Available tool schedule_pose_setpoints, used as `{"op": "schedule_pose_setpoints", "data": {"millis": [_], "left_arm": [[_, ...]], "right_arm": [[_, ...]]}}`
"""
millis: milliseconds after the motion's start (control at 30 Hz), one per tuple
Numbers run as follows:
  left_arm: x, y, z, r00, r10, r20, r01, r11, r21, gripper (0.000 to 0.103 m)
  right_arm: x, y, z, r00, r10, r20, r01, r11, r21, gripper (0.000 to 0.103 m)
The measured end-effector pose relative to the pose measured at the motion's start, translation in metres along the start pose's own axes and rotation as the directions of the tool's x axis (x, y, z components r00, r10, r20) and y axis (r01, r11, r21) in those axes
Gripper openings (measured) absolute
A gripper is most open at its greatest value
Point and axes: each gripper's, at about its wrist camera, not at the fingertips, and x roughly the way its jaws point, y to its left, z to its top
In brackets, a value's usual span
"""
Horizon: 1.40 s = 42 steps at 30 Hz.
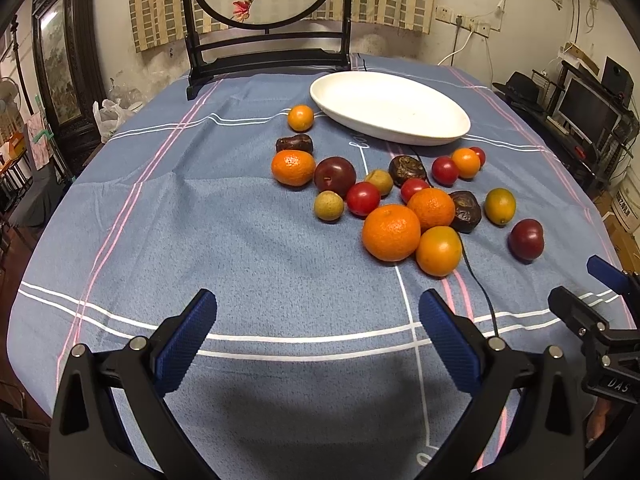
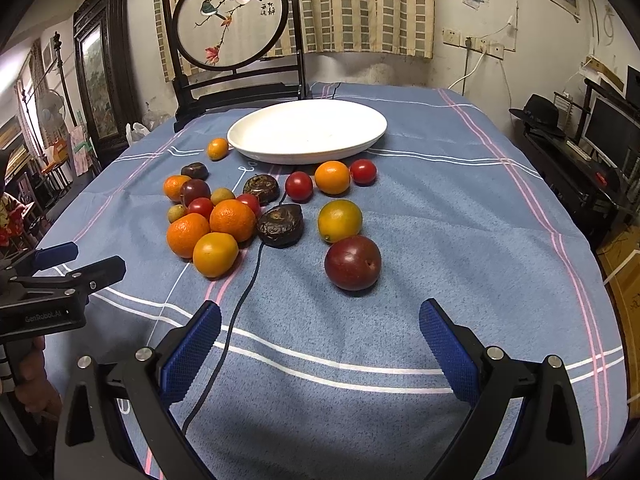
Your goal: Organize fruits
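Both grippers, left & right, fingers spread, grasping nothing. Approx 18 round fruits loose on cloth-covered worktop before 1 smooth white oval plate: 3 pebbly oranges, 2 glossy plums, 4 tomatoes.

A matt blue woven cloth is covering the surface. The white plate is looking smooth and faintly glossy. The plum and tomatoes are shining; the oranges are showing dimpled skin. Each tool's pads are looking like textured blue rubber on matt black plastic arms.
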Motion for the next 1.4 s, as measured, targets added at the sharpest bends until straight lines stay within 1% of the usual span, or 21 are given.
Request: {"op": "schedule_pose_setpoints", "data": {"millis": [367, 1400], "left_arm": [[0.0006, 0.0002, -0.0008, 1.0, -0.001, -0.004, 0.001, 1.0, 0.001, 0.099], [0.002, 0.0001, -0.0018, 1.0, -0.005, -0.007, 0.005, 1.0, 0.0, 0.099]], "right_arm": [[0.0018, -0.0012, -0.0011, 1.0, 0.012, -0.011, -0.012, 1.0, 0.008, 0.099], [0.0045, 0.0023, -0.0027, 1.0, 0.009, -0.021, -0.008, 1.0, 0.007, 0.099]]}}
